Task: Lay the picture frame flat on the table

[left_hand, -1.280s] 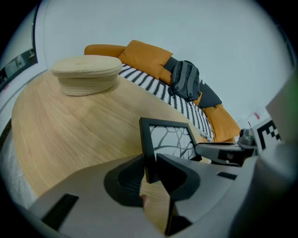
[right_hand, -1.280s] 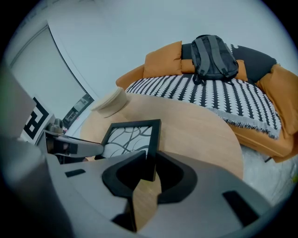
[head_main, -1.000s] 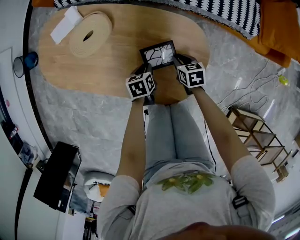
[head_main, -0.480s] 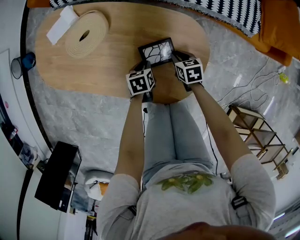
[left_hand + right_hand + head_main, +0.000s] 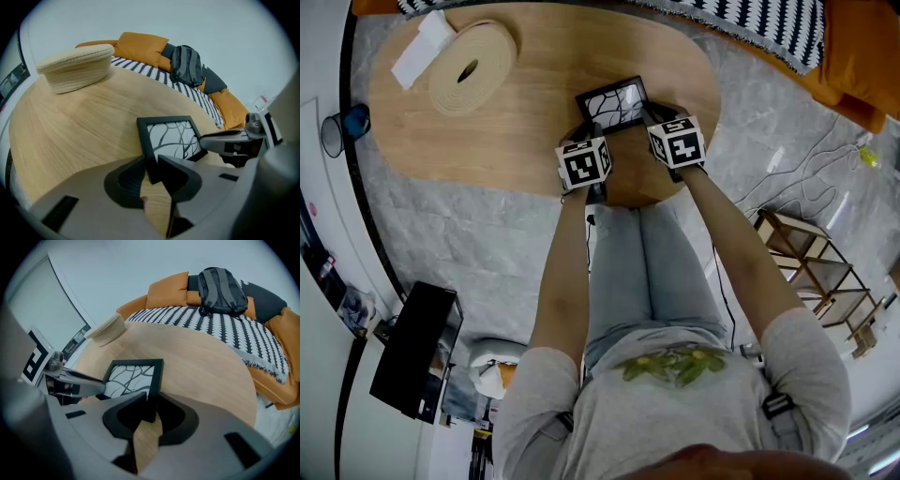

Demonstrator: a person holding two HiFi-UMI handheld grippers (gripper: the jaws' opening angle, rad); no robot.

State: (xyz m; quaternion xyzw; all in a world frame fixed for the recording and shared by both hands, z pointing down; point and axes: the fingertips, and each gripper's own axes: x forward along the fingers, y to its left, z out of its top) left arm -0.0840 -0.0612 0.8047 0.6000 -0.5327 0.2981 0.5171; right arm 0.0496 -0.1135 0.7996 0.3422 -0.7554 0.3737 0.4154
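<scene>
A black picture frame (image 5: 614, 103) with a branch print sits near the front edge of the oval wooden table (image 5: 534, 122), its face tilted back and upward. My left gripper (image 5: 592, 127) is shut on its near left corner; in the left gripper view that corner of the frame (image 5: 171, 138) is pinched in my left gripper (image 5: 151, 162). My right gripper (image 5: 654, 120) is shut on the near right edge, and in the right gripper view the frame (image 5: 133, 376) runs into my right gripper (image 5: 151, 400). I cannot tell whether the frame's back touches the table.
A round woven basket (image 5: 473, 66) and a white paper (image 5: 422, 49) lie at the table's far left. Behind the table are a striped blanket (image 5: 750, 23), orange cushions and a grey backpack (image 5: 220, 289). A wooden rack (image 5: 811, 272) stands on the floor at right.
Both grippers and the frame have shifted slightly away from the person, further onto the table. The grips on the frame look the same.
</scene>
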